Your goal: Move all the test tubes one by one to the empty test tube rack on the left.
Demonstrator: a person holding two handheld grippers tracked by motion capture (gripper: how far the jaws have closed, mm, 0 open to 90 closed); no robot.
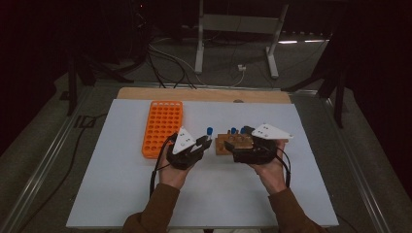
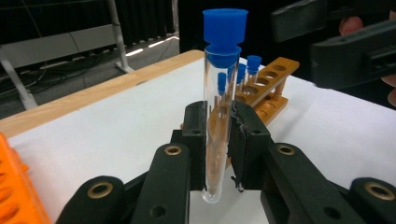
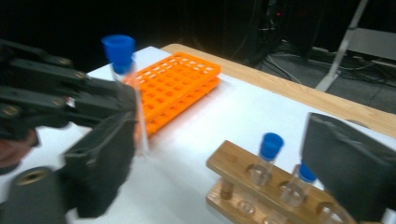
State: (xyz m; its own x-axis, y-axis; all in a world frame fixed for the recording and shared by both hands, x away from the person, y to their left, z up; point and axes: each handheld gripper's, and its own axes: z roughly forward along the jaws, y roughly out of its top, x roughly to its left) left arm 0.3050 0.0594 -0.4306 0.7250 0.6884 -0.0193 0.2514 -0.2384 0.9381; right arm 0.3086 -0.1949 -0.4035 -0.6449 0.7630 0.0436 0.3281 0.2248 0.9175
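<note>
1. My left gripper (image 2: 217,140) pinches a clear test tube (image 2: 218,121) low on its glass, upright, blue stopper (image 2: 225,28) on top. The tube hangs clear of the white table (image 1: 121,194), between the two racks.
2. My right gripper (image 1: 243,145) stands with its jaws spread wide and nothing between them, over the wooden rack (image 3: 261,186), which holds two more blue-capped tubes.
3. Step, as I judge it: the tube is out of the wooden rack and sits in my left gripper; transfer to the orange rack (image 1: 163,127) not yet done.
4. Next move calls for keeping the tube vertical and lining its rounded bottom over one hole.
5. No readable brands, labels or writing.
</note>
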